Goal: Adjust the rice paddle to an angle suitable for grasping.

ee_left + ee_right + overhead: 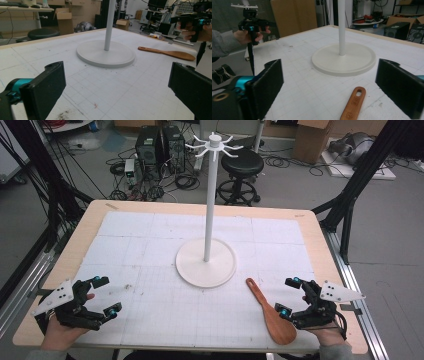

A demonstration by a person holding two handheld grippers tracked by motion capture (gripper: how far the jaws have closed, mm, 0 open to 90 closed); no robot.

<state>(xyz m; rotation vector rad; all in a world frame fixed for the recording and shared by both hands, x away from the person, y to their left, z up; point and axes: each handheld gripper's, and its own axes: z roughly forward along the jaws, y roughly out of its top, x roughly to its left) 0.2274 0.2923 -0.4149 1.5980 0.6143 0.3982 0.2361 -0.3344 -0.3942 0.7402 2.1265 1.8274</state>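
A wooden spatula [270,311] lies flat on the white mat at the front right, its handle end with a hanging hole toward the stand; its handle [353,104] lies between and just ahead of the right jaws. A white stand [209,205] with hooks at its top rises from a round base [192,268] mid-table. My right gripper [290,296] is open just right of the spatula's blade. My left gripper [107,295] is open at the front left, nothing between its jaws. The spatula [167,52] lies far off in the left gripper view.
The table [85,227] has a wooden rim around the gridded white mat [150,295]. Behind the table stand a black stool [241,166], computer towers [160,147] and floor cables. Black frame legs [350,195] flank both sides.
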